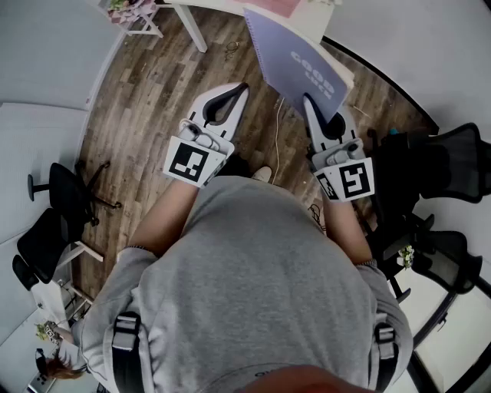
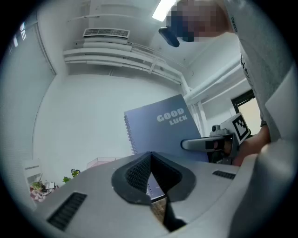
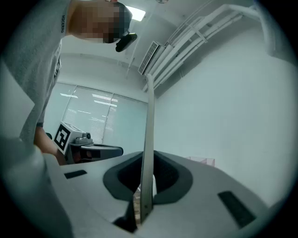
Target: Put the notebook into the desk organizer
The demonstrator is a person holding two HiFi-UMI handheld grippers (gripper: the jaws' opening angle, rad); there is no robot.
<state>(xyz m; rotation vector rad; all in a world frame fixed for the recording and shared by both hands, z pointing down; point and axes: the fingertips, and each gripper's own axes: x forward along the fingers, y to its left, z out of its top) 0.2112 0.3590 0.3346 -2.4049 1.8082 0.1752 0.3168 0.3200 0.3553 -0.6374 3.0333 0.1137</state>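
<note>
The notebook, a blue-grey spiral-bound one with "GOOD LUCK" on its cover, stands in the air at the upper right of the head view. It is raised above the wooden floor, not yet in any container. The right gripper has its jaws clamped on the notebook's lower part. In the right gripper view the book shows edge-on as a thin upright strip running up from between the pads. In the left gripper view the grip sits on the open-page side of the cover, away from the wire spiral along its left edge. The left gripper hangs just left of centre, jaws together on nothing. The notebook looks light and thin, with a smooth card cover that could slide in the pads. Pinched at one low spot, it will probably swing or flop about that point. The spiral side is likely the stiffest place to hold or steady it. A pale pink see-through box, probably the desk organizer, sits low and left in that view. It also appears at the top edge of the head view, on the white table.
</note>
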